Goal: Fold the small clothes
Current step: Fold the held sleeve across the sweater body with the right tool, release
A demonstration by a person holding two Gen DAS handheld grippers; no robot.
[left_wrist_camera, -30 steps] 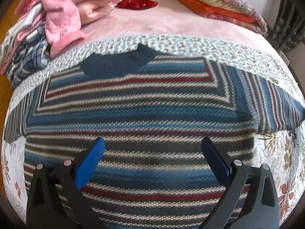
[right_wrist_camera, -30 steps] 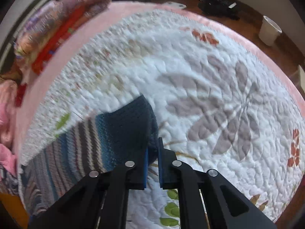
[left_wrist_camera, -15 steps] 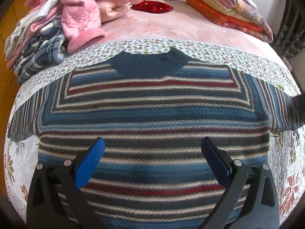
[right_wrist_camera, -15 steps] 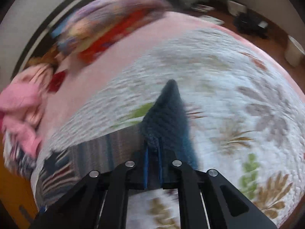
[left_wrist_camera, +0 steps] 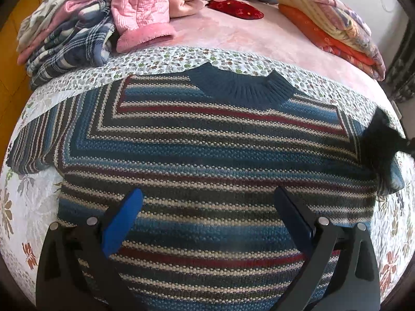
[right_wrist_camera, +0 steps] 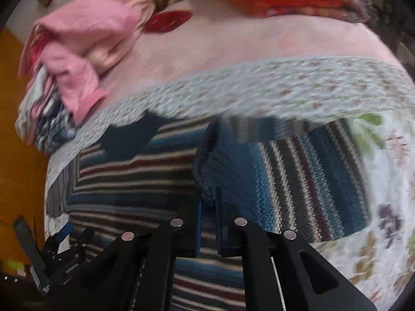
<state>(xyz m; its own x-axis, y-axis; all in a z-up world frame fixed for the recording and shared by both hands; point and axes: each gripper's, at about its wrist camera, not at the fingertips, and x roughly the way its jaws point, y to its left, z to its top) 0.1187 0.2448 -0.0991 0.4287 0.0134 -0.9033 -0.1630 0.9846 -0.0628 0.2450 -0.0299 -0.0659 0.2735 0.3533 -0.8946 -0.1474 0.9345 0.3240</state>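
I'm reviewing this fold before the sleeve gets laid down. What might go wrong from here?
The right gripper pinches only the edge of the sleeve cuff, so the knit may slip out mid-fold. The left gripper hovers open over the striped sweater without pinning it, so the pull may drag the body askew. The right wrist view is blurred; a fast swing may lay the sleeve crooked.

Sweater [left_wrist_camera: 207, 150] flat on quilt [left_wrist_camera: 160, 57], heaped clothes [left_wrist_camera: 103, 18] behind left, folded blankets [left_wrist_camera: 334, 28] behind right
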